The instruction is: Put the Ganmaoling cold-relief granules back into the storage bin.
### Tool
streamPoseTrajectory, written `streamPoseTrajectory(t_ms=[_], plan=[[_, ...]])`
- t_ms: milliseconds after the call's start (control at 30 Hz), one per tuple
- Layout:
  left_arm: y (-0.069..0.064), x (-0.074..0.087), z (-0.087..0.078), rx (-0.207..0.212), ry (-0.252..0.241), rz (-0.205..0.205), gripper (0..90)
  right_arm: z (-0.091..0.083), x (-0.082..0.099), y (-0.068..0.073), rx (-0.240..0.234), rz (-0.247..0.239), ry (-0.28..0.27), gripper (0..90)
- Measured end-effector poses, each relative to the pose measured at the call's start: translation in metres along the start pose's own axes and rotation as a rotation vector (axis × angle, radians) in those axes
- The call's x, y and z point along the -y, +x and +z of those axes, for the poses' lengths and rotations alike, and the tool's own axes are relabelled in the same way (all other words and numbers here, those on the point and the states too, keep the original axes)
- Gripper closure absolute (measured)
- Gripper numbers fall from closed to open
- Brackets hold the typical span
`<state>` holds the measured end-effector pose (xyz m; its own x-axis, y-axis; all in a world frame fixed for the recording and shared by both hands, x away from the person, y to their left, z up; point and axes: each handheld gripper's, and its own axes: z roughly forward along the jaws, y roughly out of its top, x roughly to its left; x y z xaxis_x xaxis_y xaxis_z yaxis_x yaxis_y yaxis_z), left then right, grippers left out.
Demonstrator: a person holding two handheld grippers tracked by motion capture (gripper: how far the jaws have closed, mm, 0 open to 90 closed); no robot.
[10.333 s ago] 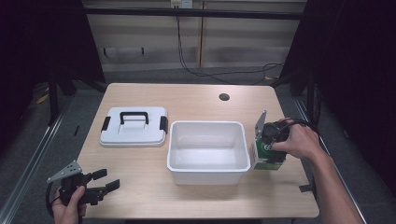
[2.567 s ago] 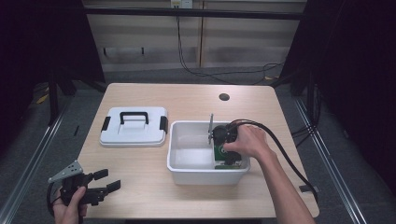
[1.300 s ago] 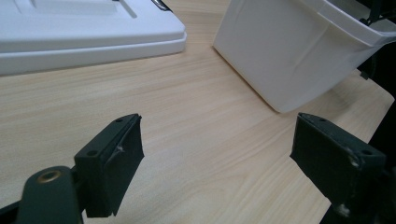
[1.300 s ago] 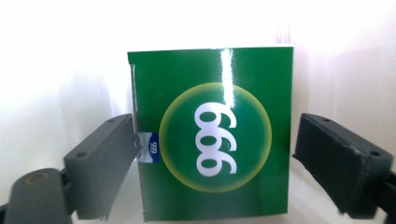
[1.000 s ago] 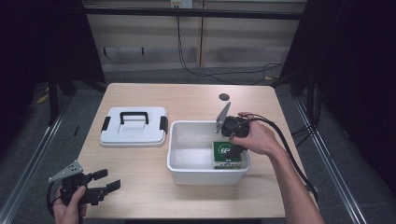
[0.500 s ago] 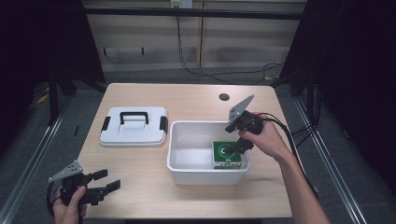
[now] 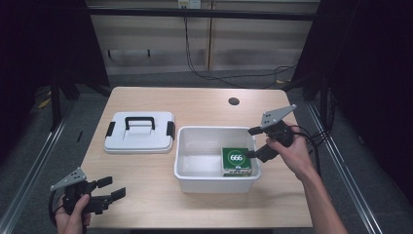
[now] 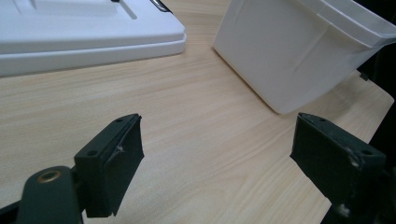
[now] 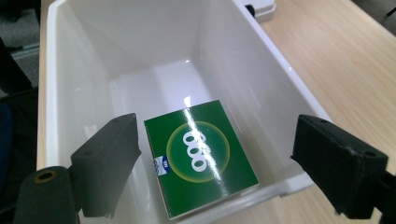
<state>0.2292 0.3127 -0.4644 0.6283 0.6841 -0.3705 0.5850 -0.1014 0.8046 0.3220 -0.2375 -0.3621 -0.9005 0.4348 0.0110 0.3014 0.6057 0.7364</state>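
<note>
Your wooden table (image 7: 204, 105) fills the middle of the high view, with a small dark round hole (image 7: 234, 101) toward its far right. On it, right of centre, stands the white plastic bin (image 7: 182, 161), open at the top; in the left gripper view its outer wall (image 8: 285, 51) rises at the upper right, resting on the wood. To the left of the bin, a little apart from it, lies the white lid (image 7: 139, 141) with its black handle (image 7: 140, 120) and black side clips, flat on the table; the left gripper view catches its near edge (image 8: 88, 42) at the upper left.

Inside the bin, in its near right corner, lies the green box (image 7: 236, 160) marked with white digits in a ring. It rests flat on the bin floor, label up, close against the right wall. In the right gripper view the green box (image 9: 201, 158) sits between your two jaws but below them, untouched.

Your right gripper (image 7: 252, 142) hovers at the bin's right rim, jaws spread wide with nothing in them, your hand (image 7: 292, 151) just outside the bin. Your left gripper (image 7: 108, 189) is held at the near left edge of the table, well apart from the bin and lid, its jaws also wide and empty over bare wood.
</note>
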Motion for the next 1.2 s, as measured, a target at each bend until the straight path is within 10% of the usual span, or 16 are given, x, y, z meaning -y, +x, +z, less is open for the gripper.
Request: streamPoseTrajectory(t_ms=[700, 1200], plan=[[0.001, 0.0, 0.0, -0.01, 0.0, -0.008, 16.4, -0.048, 0.061, 0.017, 0.207, 0.165, -0.196, 13.3], [0.001, 0.0, 0.0, -0.012, -0.003, -0.007, 16.4, -0.053, 0.122, 0.025, 0.279, 0.233, -0.15, 13.2]])
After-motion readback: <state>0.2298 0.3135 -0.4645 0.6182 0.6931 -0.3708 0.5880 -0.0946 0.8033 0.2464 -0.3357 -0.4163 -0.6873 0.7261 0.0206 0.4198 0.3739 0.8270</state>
